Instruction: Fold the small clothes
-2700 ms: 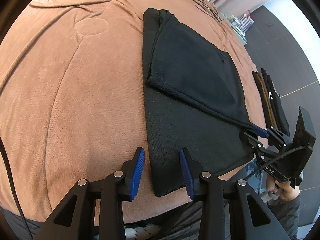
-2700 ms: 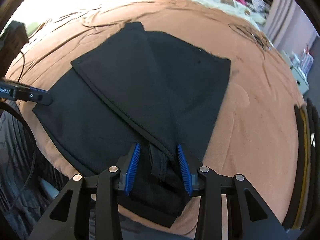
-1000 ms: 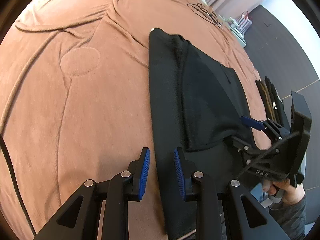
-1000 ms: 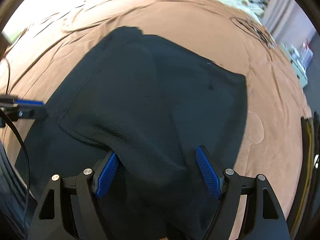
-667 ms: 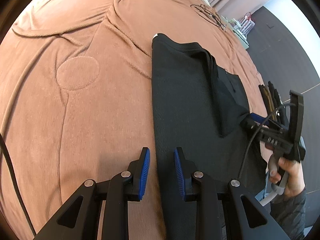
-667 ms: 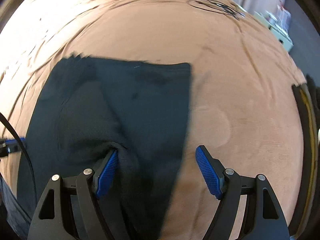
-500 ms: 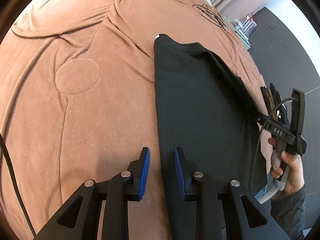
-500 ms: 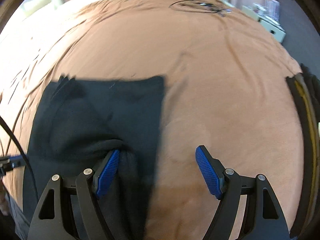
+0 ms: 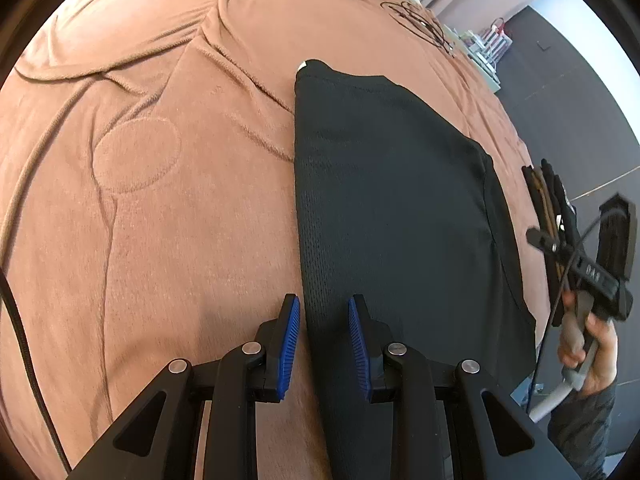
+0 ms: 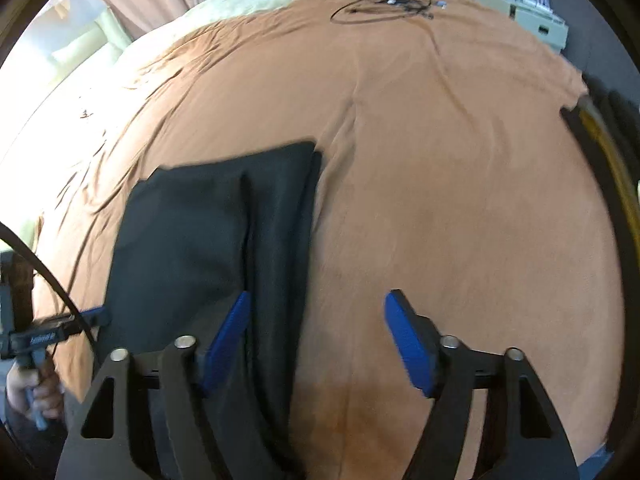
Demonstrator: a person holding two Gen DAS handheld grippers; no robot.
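Black garment (image 9: 392, 216) now seen as a long narrow folded panel on the brown blanket (image 9: 160, 200); in the frame approx. 3 s back it lay wider, w/ an upper layer drawn diagonally across it and its corner pinched by the right gripper (image 10: 318, 336); that layer has since been carried over and laid flat, so the right-hand edge is now doubled. Garment located at centre of the bed, long axis running near to far; white tag visible at its far left corner in left wrist view.

Right gripper: now off to the right of the garment, over bare blanket; jaws have just been closing but are still moderately wide; nothing gripped; left pad sits over the garment's right folded strip, right pad over blanket; contact w/ fabric cannot be told, view blurred. Held by a hand (image 9: 588, 344) at right edge of left wrist view.

Left gripper (image 9: 324, 344): opening narrow, unchanged vs. 1 s ago; garment's left edge lies between the pads; pads not pressed on it.

Dark stacked items (image 9: 548, 200) seen at the blanket's right edge; cable loop (image 10: 384, 4) at far end.
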